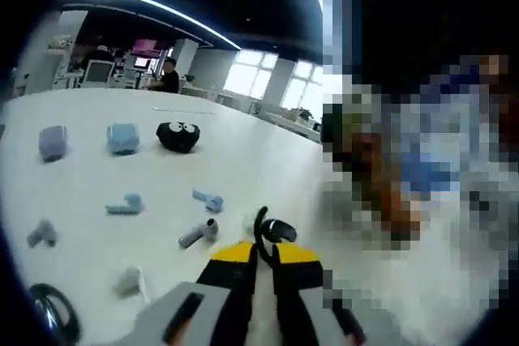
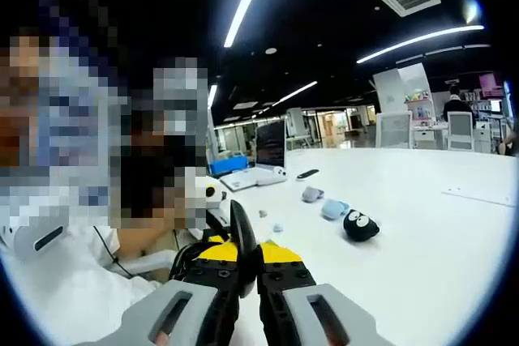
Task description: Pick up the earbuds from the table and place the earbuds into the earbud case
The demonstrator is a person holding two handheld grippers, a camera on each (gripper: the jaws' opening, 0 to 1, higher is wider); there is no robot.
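On the white table [image 1: 97, 119], we find pale blue and grey earbuds [image 1: 123, 204] lying loose near three small cases [image 1: 122, 138], while both left gripper [image 1: 263, 253] and right gripper [image 2: 247, 261] stand clenched on nothing, so we judge either should open before descending squarely over one earbud.

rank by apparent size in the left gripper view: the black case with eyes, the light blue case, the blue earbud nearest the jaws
1. black case with eyes
2. light blue case, close to the black one in size and about as far away, so this order is unsure
3. blue earbud, clearly smallest though nearer the camera
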